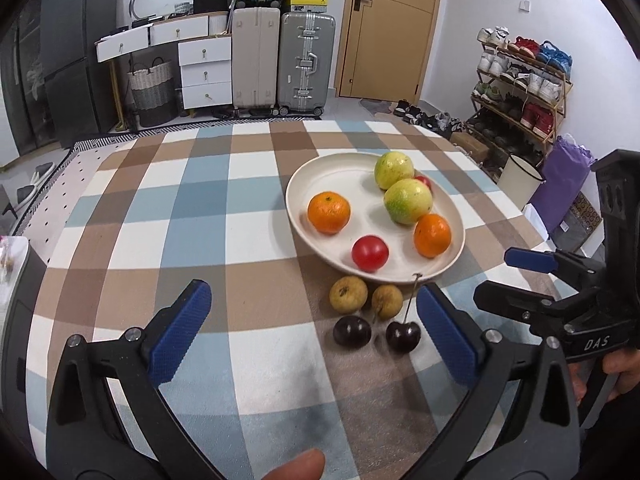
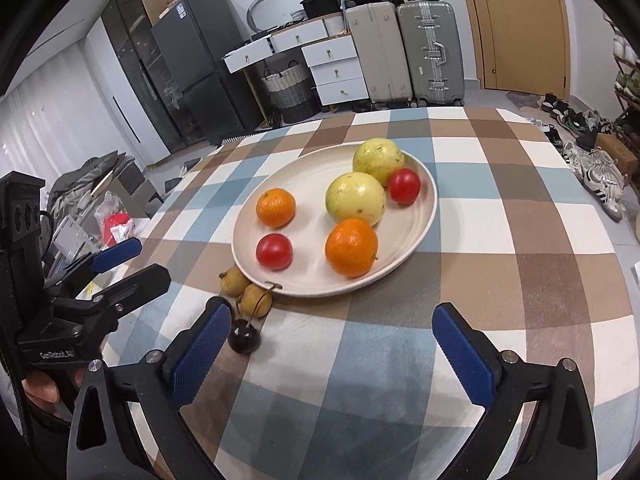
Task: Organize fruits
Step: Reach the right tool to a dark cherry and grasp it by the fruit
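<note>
Both grippers hover low over the near edge of the checked tablecloth [image 1: 192, 208], and both are spread wide with nothing between the blue pads. The left gripper [image 1: 316, 332] sits to the left; its right fingertip [image 1: 448, 332] is just beside the stemmed cherry [image 1: 403, 336], and a second dark cherry [image 1: 352, 331] lies a little further inside the opening, near that same finger. The right gripper [image 2: 340, 344] stands open beside it, with its left finger [image 2: 200, 356] almost touching the stemmed cherry, so that cherry lies between the two tools. From the right wrist view only one cherry shows; the other is hidden behind the finger.

Just past the cherries, two small tan longans [image 1: 348, 294] [image 1: 387, 300] rest side by side on the cloth, close against the near rim of the cream plate [image 1: 320, 176].

On the plate, nearest, are a red tomato [image 1: 370, 253] and an orange [image 1: 432, 235]. A second orange [image 1: 329, 212] sits toward the left side, apart from the rest. Behind them two yellow-green round fruits [image 1: 408, 201] [image 1: 393, 170] touch each other, and a second red tomato [image 2: 404, 186] nestles against them at the far right.

Beyond the table stand suitcases [image 1: 306, 62] and a wooden door [image 1: 390, 28].
</note>
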`<action>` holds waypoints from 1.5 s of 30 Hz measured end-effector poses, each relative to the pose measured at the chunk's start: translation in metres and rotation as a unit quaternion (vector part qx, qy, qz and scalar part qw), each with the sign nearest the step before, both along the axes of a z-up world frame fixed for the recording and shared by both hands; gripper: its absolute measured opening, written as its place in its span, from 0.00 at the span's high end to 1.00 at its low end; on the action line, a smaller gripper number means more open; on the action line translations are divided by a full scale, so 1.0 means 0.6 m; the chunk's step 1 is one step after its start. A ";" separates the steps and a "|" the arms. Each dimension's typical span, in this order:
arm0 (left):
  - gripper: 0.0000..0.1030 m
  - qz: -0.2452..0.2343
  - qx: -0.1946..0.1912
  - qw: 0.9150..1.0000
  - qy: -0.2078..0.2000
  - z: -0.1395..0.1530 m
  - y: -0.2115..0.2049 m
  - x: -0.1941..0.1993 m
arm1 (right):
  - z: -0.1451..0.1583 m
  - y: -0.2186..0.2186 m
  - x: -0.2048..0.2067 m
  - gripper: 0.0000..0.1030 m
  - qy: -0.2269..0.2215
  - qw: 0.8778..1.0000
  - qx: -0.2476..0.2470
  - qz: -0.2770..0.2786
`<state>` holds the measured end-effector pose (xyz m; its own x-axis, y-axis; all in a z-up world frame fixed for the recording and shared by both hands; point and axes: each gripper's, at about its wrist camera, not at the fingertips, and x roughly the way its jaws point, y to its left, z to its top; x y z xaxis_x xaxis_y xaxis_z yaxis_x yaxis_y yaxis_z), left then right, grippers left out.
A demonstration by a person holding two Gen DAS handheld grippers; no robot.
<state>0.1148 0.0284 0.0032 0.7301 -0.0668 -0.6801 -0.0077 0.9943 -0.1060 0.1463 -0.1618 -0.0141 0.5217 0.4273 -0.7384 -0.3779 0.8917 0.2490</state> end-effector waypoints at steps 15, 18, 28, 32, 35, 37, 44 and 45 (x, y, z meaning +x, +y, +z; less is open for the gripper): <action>0.01 0.007 -0.027 0.999 0.036 -0.049 0.033 -0.002 | -0.037 0.065 -0.008 0.01 -0.001 0.996 -0.051 0.070; 0.01 0.006 -0.027 0.999 0.043 -0.057 0.033 0.001 | -0.043 0.074 -0.010 0.03 -0.001 0.995 -0.056 0.081; 0.01 0.014 -0.024 0.998 0.049 -0.068 0.036 0.010 | -0.056 0.121 -0.017 0.18 -0.010 0.988 -0.088 0.124; 0.01 0.016 -0.029 0.998 0.057 -0.077 0.040 0.014 | -0.064 0.131 -0.011 0.26 -0.008 0.988 -0.095 0.122; 0.01 0.017 -0.034 0.998 0.060 -0.082 0.044 0.017 | -0.067 0.135 -0.010 0.27 -0.008 0.988 -0.093 0.124; 0.01 0.018 -0.040 0.997 0.061 -0.084 0.048 0.018 | -0.068 0.138 -0.011 0.29 -0.012 0.987 -0.099 0.126; 0.01 0.028 -0.047 0.997 0.055 -0.084 0.057 0.019 | -0.070 0.155 -0.008 0.42 -0.024 0.983 -0.121 0.133; 0.01 0.029 -0.048 0.997 0.055 -0.084 0.059 0.018 | -0.070 0.156 -0.009 0.43 -0.025 0.983 -0.123 0.134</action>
<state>0.1256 0.0636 -0.0471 0.6553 -0.0953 -0.7493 -0.0814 0.9773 -0.1955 0.1409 -0.0682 -0.0562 0.4529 0.3665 -0.8127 -0.6142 0.7891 0.0136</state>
